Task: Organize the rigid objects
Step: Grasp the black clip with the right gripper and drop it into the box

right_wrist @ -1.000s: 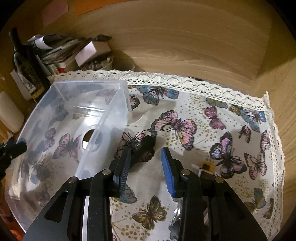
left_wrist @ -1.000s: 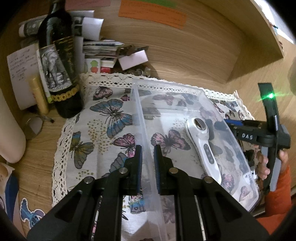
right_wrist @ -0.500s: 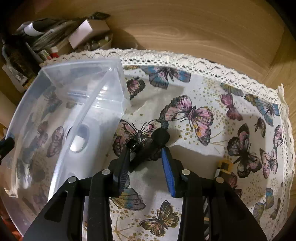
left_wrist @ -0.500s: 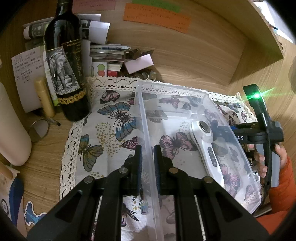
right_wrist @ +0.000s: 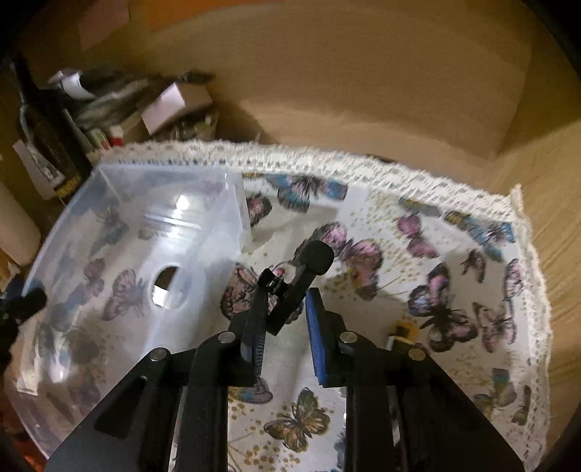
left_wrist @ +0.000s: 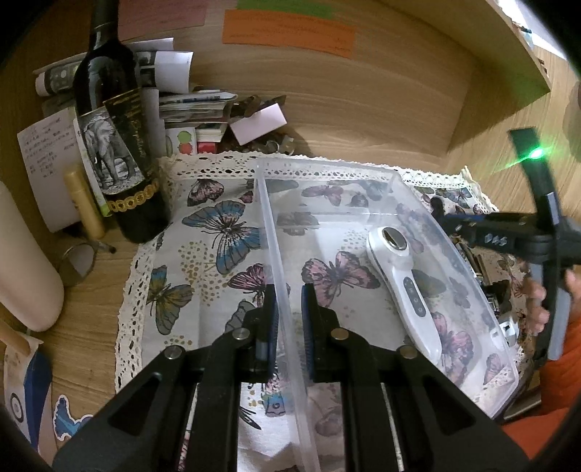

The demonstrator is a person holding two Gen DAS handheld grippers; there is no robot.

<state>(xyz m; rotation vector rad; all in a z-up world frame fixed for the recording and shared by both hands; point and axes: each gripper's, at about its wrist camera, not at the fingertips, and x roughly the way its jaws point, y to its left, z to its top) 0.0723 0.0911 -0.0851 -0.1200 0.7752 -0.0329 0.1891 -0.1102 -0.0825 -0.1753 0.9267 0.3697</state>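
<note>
Between the closing right tool point(right_wrist: 288, 319), a slim black, seemingly hinged clip point(right_wrist: 294, 287) is pinched.

The right wrist view is smeared by motion; the lace edge of the cloth point(right_wrist: 326, 159) at twelve o'clock is a soft band, and the bottle point(right_wrist: 43, 127) at ten o'clock is a dark shape with no readable label; a yellow-capped item point(right_wrist: 401, 328) at four o'clock shows only its tip, the rest hidden behind the right gripper point(right_wrist: 287, 323); the black tool point(right_wrist: 297, 287) between the closing jaws has its lower end covered by them. In the left wrist view the bin point(left_wrist: 363, 174) runs off the bottom edge at six o'clock; items beyond its far wall at three o'clock are too blurred to name; the notes point(left_wrist: 287, 31) at twelve o'clock are too small to read.
</note>
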